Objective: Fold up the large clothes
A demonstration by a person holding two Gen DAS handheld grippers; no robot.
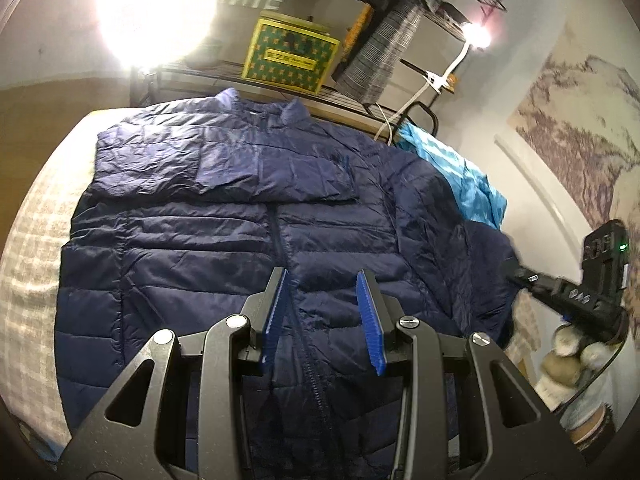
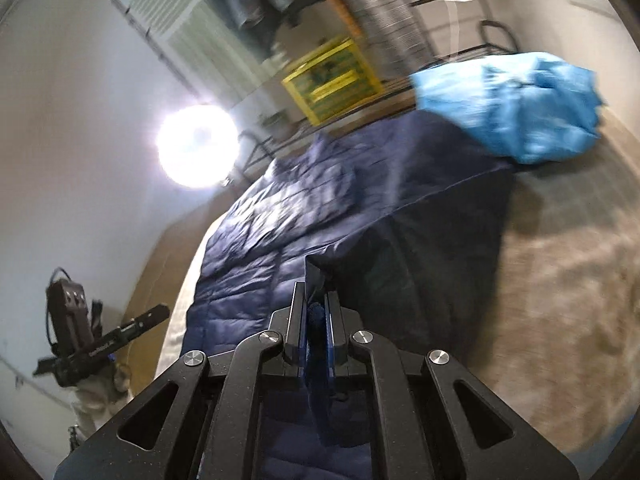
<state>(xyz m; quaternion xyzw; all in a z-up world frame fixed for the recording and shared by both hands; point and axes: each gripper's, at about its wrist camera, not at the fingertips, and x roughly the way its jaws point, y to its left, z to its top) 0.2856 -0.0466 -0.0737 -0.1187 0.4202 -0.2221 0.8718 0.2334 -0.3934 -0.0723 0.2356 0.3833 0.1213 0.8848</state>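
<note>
A navy quilted puffer jacket (image 1: 224, 240) lies front up on the bed, collar at the far end. Its left sleeve (image 1: 208, 168) is folded across the chest. My left gripper (image 1: 323, 280) is open and empty, hovering over the jacket's lower zip. My right gripper (image 2: 316, 300) is shut on the jacket's right sleeve (image 2: 400, 240) and holds it lifted off the bed. In the left wrist view the right gripper (image 1: 516, 270) shows at the far right with the sleeve (image 1: 480, 264) bunched up at it. The left gripper's body (image 2: 100, 344) shows at the lower left of the right wrist view.
A light blue garment (image 1: 452, 168) lies bunched at the bed's far right corner, beside the jacket. A black wire rack (image 1: 208, 76) with a yellow-green box (image 1: 288, 56) stands behind the bed. A bright lamp (image 1: 156, 12) glares at upper left. The checked bedcover (image 1: 36, 240) shows left of the jacket.
</note>
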